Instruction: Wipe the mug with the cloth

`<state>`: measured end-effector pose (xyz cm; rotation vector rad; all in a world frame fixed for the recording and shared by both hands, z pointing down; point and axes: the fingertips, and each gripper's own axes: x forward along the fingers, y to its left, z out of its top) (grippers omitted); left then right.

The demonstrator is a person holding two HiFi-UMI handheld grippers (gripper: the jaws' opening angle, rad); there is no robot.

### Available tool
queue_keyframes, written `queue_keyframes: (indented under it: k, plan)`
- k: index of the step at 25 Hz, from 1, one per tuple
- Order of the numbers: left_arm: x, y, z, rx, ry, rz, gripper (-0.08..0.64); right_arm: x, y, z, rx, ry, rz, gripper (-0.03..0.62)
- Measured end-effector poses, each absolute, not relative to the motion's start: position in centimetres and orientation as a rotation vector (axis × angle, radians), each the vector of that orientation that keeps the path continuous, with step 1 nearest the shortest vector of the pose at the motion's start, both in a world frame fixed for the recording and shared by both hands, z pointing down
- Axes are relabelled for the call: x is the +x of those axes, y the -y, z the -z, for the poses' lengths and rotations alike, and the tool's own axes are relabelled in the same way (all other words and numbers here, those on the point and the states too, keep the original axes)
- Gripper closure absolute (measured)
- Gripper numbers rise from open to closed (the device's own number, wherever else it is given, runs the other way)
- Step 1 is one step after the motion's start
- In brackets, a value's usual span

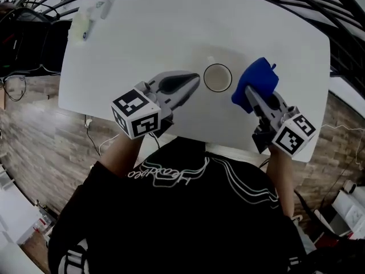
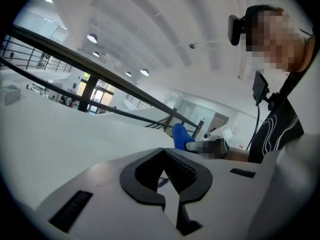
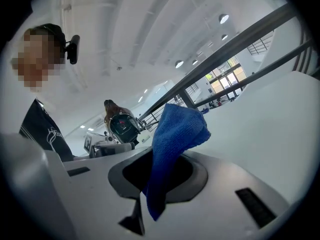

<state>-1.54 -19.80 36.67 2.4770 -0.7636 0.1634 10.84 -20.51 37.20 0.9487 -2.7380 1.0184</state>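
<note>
Blue microfibre cloth point(image 1: 258, 80) is bunched in my right tongs point(image 1: 251, 96), which are clamped on it. In the right gripper view the cloth point(image 3: 175, 134) rises from between the jaws of the right tongs point(image 3: 159, 171), and one tail of it hangs down towards the camera.

My left tongs point(image 1: 195, 81) are closed together and hold nothing. The left gripper view shows the dark ribbed pads point(image 2: 182, 170) of the left tongs point(image 2: 164, 156) meeting at their tips, with only a thin sliver of light behind them.

From the head view, the mug point(image 1: 217, 77) stands upright on the white counter point(image 1: 171, 33), its round mouth facing up, between the two tongs. The tip of the left tongs lies just beside the mug's left rim, and I cannot tell whether they touch. The cloth sits just beside the right rim, and no view shows it pressed against the mug.

At the far left corner of the counter lie a few pale items point(image 1: 85, 20), too small to name. Wood-patterned floor point(image 1: 40, 130) shows around the counter.
</note>
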Motion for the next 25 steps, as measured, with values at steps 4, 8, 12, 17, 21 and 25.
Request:
queue_keyframes:
  k: [4,8,12,17,21,25]
  plan:
    - [-3.8,23.6,-38.1,2.471,0.765,-0.191,0.552,9.1,23.8,-38.2,0.934,2.726,-1.053,0.541]
    - [-4.0,24.5,-40.0,2.527,0.816,-0.266,0.552,9.0,23.5,-39.3,0.892,2.733,-1.057,0.541]
    - [-3.6,25.0,-42.0,2.6,0.799,-0.388,0.538,8.7,24.0,-39.6,0.826,2.737,-1.04,0.541]
    - [-2.9,25.4,-44.1,2.662,0.691,-0.509,0.471,7.7,24.8,-39.4,0.727,2.731,-0.969,0.541]
    - [-2.4,26.1,-45.5,2.672,0.625,-0.54,0.456,7.4,25.3,-39.8,0.676,2.737,-0.98,0.541]
    - [-1.4,26.2,-46.3,2.731,0.541,-0.612,0.449,7.4,25.3,-40.2,0.642,2.742,-0.997,0.541]
